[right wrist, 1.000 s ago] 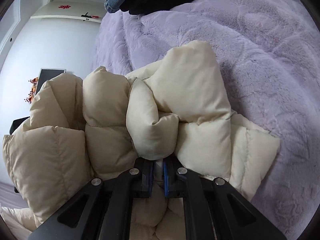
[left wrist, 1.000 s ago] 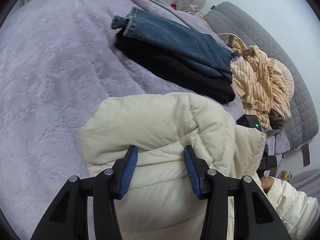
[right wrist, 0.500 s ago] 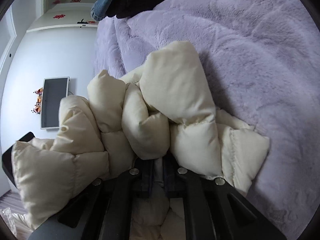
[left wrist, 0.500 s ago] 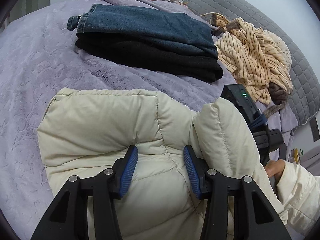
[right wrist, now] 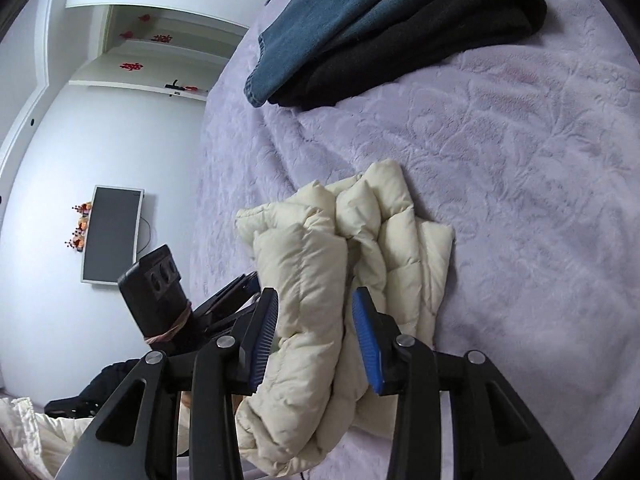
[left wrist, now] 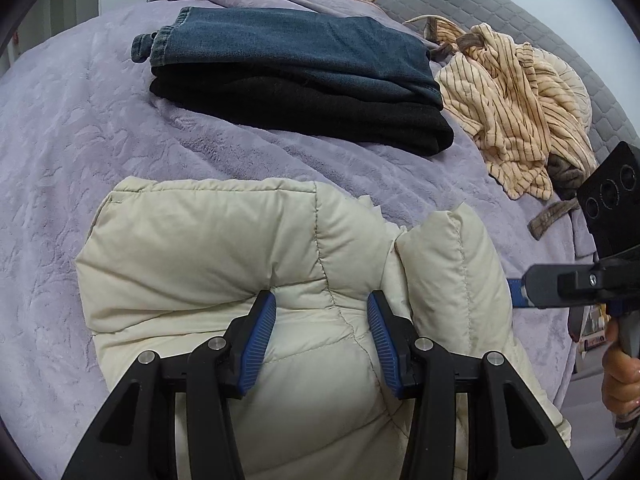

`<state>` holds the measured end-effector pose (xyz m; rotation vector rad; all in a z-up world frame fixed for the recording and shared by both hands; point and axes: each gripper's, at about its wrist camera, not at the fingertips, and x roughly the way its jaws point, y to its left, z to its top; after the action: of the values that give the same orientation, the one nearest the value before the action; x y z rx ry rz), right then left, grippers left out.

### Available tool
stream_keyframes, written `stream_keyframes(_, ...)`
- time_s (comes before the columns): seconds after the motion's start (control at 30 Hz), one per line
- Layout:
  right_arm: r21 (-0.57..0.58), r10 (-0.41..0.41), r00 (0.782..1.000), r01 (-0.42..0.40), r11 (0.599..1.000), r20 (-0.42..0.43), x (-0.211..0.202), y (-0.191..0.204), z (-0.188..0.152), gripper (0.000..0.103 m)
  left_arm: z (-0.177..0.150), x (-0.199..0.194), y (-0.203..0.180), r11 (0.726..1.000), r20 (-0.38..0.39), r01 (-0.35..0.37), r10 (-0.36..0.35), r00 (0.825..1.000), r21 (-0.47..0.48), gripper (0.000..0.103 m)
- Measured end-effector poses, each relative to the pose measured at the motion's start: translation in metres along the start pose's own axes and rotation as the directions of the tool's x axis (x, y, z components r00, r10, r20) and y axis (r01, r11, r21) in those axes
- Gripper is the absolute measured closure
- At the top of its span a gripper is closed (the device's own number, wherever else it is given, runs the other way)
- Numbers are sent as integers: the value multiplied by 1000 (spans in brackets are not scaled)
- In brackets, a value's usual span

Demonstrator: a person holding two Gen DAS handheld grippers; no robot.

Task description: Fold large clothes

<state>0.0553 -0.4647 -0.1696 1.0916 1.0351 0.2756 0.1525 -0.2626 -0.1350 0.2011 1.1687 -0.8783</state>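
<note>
surface: bed with a lilac embossed plush blanket (left wrist: 60, 152) filling most of both views. grey quilted headboard (left wrist: 460, 4) along the upper right of the left wrist view. white wall with a wall-mounted tv (right wrist: 112, 234) at the left of the right wrist view, red paper cutouts (right wrist: 132, 66) on the recessed shelving in the upper left.

upper centre of the left wrist view: folded blue jeans (left wrist: 292, 52) stacked on a folded black garment (left wrist: 304, 112). to their right an unfolded beige striped garment (left wrist: 516, 108) in a heap against the headboard.

task item: cream puffer jacket (left wrist: 208, 248), lower centre of the left wrist view, lying on the blanket, bulky, quilted, partly folded with a loose puffy section at its right. in the right wrist view it sits bunched in the lower centre, several padded lobes stacked.

left gripper (left wrist: 322, 332): blue pads pressed into a fold of the jacket, clamped on it.

right gripper (right wrist: 314, 334): jaws have just been opening, now apart. jacket is in line between the pads, but they're not pressing it. it enters the left wrist view at the right edge, a hand (left wrist: 620, 376) on its handle.
</note>
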Motion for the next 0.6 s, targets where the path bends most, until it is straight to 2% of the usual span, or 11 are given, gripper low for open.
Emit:
stream_keyframes(0.07, 15, 11, 999, -10, 1000, -31, 10, 1, -4, 61, 0, 0, 0, 1000, -1, 0, 0, 1000, -2, 54)
stream_keyframes(0.1, 13, -17, 999, 17, 1000, -48, 16, -1, -8, 68, 0, 0, 0, 1000, -2, 1, -1, 1000, -8, 54)
stream_keyframes(0.13, 9, -49, 997, 49, 999, -60, 20, -3, -12, 83, 0, -1, 2, 1000, -4, 4, -4, 1000, -17, 54)
stream_keyframes(0.27, 39, -161, 983, 165, 986, -92, 44, -27, -21, 86, 0, 5, 7, 998, -11, 23, -24, 1000, -51, 54)
stream_keyframes(0.47, 65, -164, 982, 171, 983, -95, 63, -69, -26, 89, -4, 31, 8, 997, -39, 6, -9, 999, -71, 54)
stream_keyframes(0.6, 109, -150, 985, 159, 981, -86, 59, -76, -28, 89, -5, 36, 5, 999, -40, -12, 10, 999, -52, 54)
